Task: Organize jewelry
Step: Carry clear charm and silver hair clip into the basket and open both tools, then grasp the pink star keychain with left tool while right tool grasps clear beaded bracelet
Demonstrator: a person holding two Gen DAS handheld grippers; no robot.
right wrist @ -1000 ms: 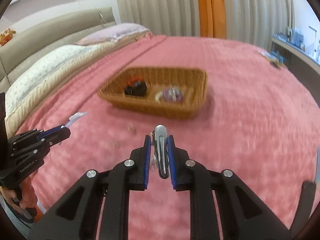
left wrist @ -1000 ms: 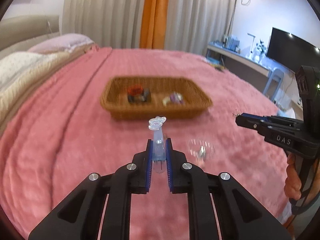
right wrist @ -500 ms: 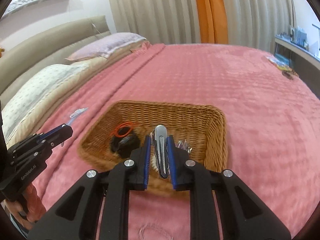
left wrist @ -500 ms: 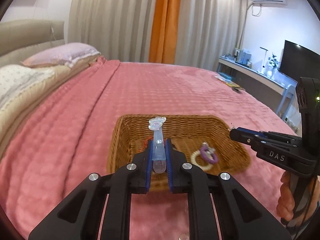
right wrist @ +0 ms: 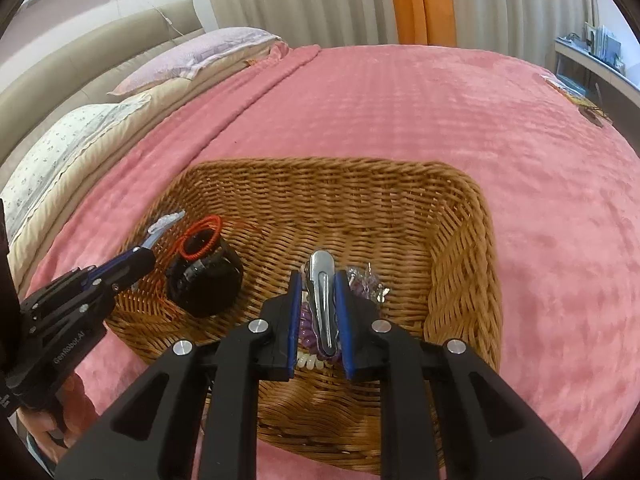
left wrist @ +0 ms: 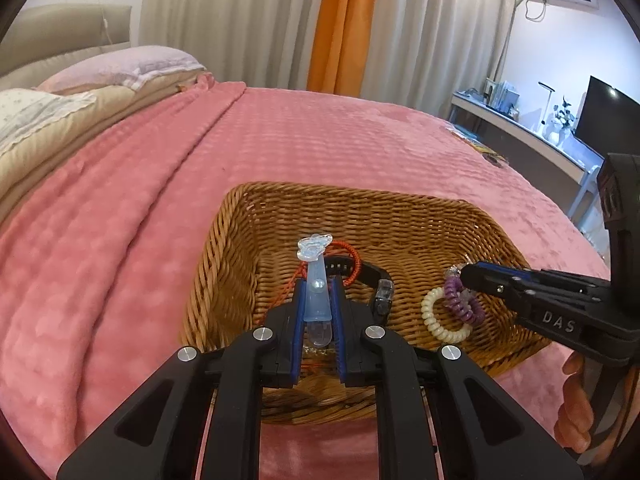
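Note:
A wicker basket (left wrist: 248, 216) (right wrist: 464, 240) sits on the pink bedspread. My left gripper (left wrist: 318, 284) is shut on a translucent blue hair clip (left wrist: 317, 276) and holds it over the basket's left part; it also shows in the right wrist view (right wrist: 132, 264). My right gripper (right wrist: 318, 280) is shut on a silver hair clip (right wrist: 322, 292) over the basket's right part, also seen from the left wrist (left wrist: 476, 276). Inside lie a black watch (right wrist: 204, 280) with a red cord (right wrist: 200, 236), a purple coil tie (left wrist: 460, 300) and a cream coil tie (left wrist: 436, 320).
Pillows (left wrist: 120, 64) and a headboard lie at the far left. A desk with a monitor (left wrist: 604, 112) stands at the right past the bed edge. Curtains (left wrist: 340, 20) hang behind. The pink bedspread (right wrist: 440, 100) stretches beyond the basket.
Both grippers have moved forward from the open bedspread to above the basket, each still holding its clip. The basket now fills the lower middle of both views.

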